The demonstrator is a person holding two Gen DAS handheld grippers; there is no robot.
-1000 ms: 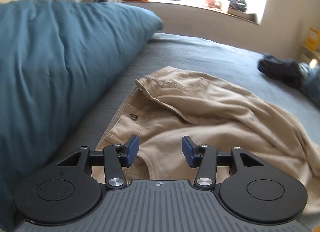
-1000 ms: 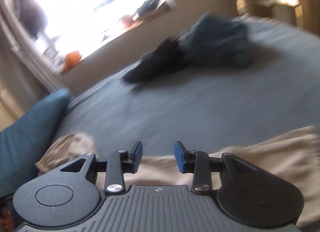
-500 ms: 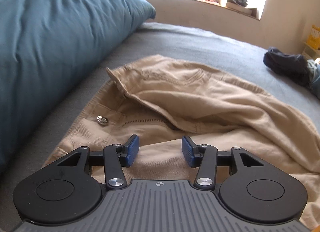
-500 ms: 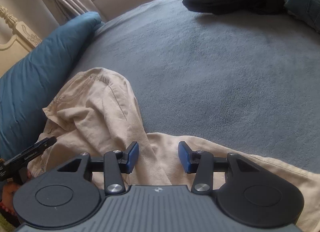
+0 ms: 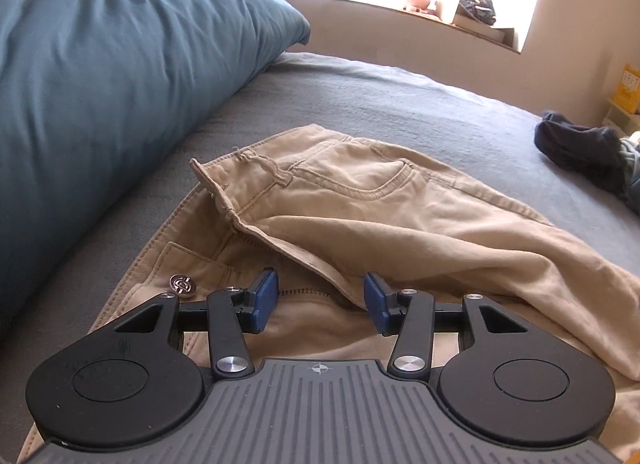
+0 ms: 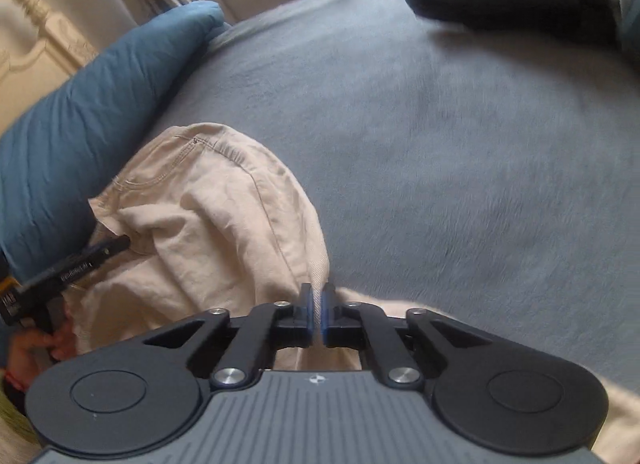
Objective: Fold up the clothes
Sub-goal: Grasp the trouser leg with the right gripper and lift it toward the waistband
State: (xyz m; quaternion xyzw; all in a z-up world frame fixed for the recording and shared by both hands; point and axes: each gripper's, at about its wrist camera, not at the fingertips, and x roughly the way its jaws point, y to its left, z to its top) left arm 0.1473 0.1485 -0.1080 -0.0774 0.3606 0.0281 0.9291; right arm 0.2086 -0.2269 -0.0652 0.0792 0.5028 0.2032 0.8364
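The grey bed (image 5: 400, 104) gave me a flat surface, so the khaki trousers (image 5: 380, 216) lay rumpled across it beside the blue pillow (image 5: 100, 84). My right gripper (image 6: 318, 316) had just clenched on a fabric ridge; my left gripper (image 5: 318, 300) hovered unclenched over the fly, ready to pinch.
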